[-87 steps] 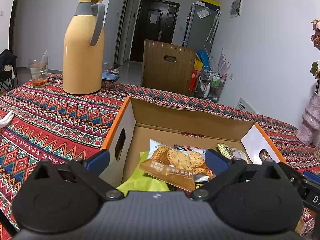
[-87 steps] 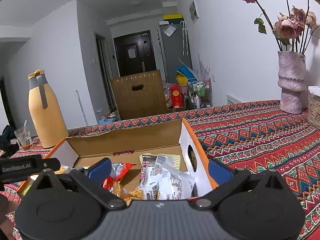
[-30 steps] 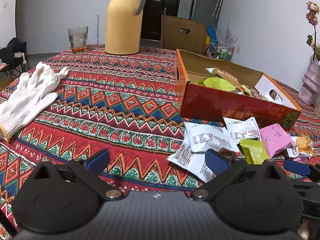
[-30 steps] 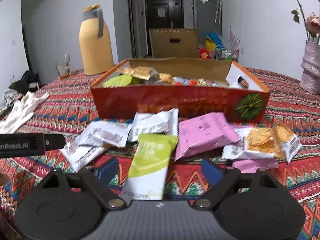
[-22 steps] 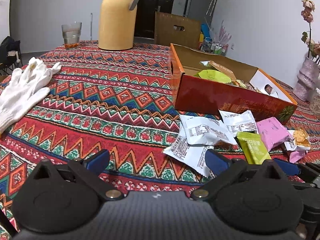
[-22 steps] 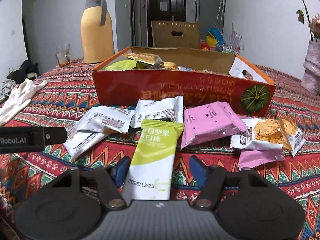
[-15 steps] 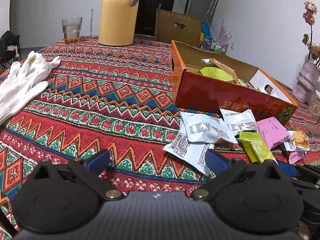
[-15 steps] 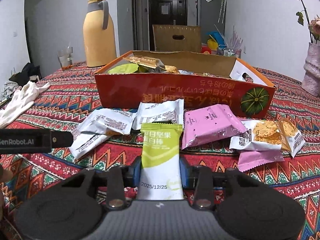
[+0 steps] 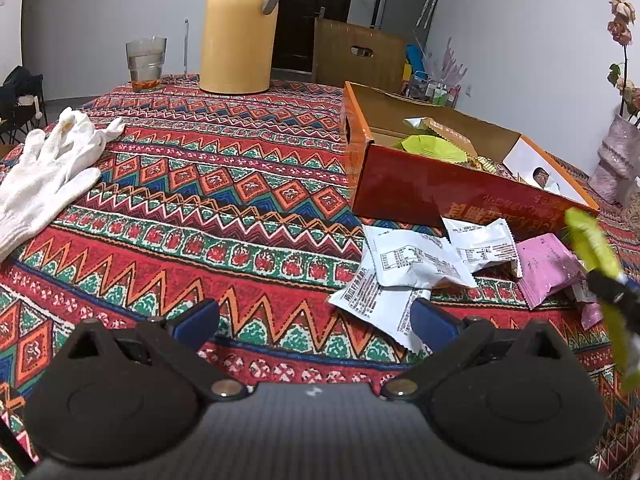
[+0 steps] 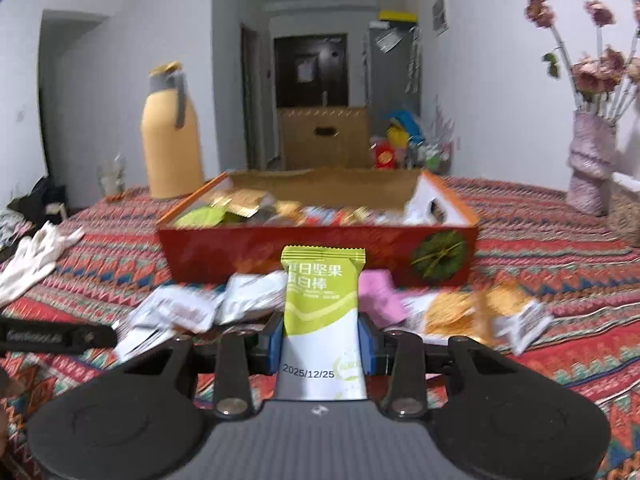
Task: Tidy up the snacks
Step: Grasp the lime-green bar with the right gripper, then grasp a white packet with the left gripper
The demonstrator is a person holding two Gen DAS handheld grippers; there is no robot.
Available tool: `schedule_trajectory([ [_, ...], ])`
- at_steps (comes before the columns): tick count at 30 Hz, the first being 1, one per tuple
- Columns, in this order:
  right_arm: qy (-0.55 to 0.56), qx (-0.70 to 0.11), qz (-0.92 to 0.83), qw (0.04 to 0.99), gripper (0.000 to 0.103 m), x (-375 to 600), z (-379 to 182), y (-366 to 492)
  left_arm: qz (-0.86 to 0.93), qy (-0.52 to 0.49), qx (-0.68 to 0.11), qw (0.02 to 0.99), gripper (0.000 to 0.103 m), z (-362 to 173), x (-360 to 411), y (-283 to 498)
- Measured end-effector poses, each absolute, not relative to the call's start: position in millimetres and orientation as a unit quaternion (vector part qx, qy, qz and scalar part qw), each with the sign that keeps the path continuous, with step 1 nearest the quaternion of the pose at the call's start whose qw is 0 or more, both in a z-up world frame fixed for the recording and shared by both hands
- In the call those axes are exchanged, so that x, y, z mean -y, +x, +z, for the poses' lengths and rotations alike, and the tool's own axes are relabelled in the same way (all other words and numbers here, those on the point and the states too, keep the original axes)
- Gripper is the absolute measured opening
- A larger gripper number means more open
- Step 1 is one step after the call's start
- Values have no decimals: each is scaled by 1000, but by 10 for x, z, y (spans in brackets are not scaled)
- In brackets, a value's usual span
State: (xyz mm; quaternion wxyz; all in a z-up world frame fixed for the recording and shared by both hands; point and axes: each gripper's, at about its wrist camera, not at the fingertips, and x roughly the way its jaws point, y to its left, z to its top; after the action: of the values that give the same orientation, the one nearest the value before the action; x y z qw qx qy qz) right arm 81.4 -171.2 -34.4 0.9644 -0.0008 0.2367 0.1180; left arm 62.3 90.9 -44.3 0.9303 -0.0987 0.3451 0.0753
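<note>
Patterned red tablecloth (image 9: 224,184) spreads under an open orange snack box (image 10: 320,252) crowded with wrapped snacks. White and pink packets (image 9: 416,260) lie loose before its front wall. Raised clear of them, the right gripper (image 10: 322,340) has just closed and pinches a green protein bar (image 10: 322,304) upright. The left gripper (image 9: 314,316) hangs beside the packets, jaws apart, empty.
</note>
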Motion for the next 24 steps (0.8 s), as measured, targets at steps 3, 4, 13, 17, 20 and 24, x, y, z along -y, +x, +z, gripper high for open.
schedule_trajectory([
  [3, 7, -221, 94, 971, 36, 1907, -297, 866, 75, -88, -349, 930, 103, -415, -870, 643],
  [4, 8, -217, 86, 972, 36, 1963, -294, 889, 75, -79, -349, 931, 103, -399, -838, 653],
  [13, 28, -201, 27, 979, 36, 2488, -318, 1212, 72, -48, -346, 934, 103, -227, -590, 854],
  [17, 51, -206, 22, 977, 37, 2636, -375, 1338, 67, -46, -358, 930, 103, -206, -469, 1025],
  [20, 62, -211, 31, 975, 37, 2673, -446, 1380, 63, -44, -370, 926, 103, -227, -366, 1169],
  [24, 72, -215, 38, 973, 37, 2702, -515, 1411, 63, -21, -391, 918, 103, -334, -205, 1382],
])
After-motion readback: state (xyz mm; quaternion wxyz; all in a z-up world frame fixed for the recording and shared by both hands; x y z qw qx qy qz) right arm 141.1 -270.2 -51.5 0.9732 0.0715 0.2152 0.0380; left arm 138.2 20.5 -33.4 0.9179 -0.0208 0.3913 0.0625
